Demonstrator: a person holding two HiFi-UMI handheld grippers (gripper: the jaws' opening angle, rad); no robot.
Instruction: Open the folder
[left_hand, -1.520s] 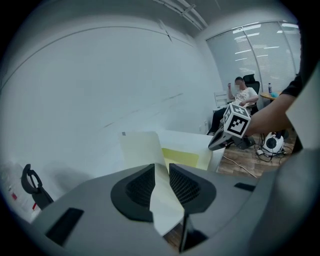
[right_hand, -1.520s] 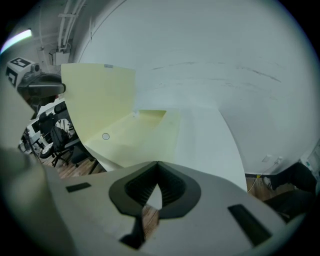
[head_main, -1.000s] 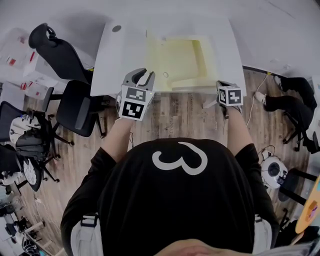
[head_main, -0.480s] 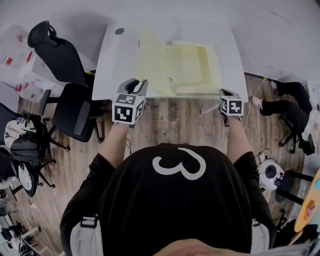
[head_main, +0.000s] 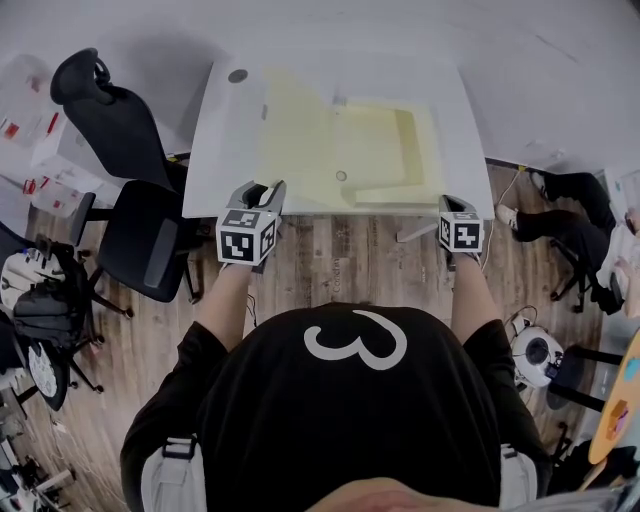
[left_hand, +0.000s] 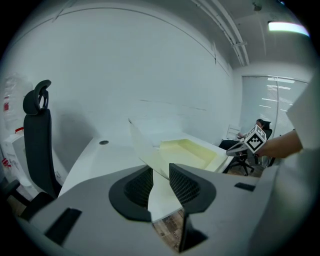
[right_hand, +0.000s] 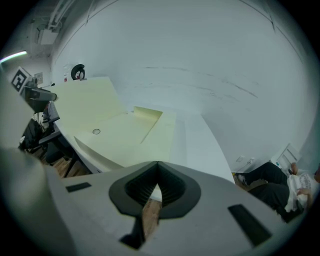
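Only gripper views reveal it, left fingers (left_hand: 136, 189) pinching folder flap (left_hand: 144, 144), right fingers (right_hand: 174, 191) pressed together.

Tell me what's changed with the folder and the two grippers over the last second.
The left gripper, clamped on the folder's cover, moved left and back toward the person, and the cover tipped from nearly upright to leaning well out to the left over the table. Nothing was grabbed or released. The right gripper stayed shut and empty at the table's near right edge, and the folder's back stayed flat.
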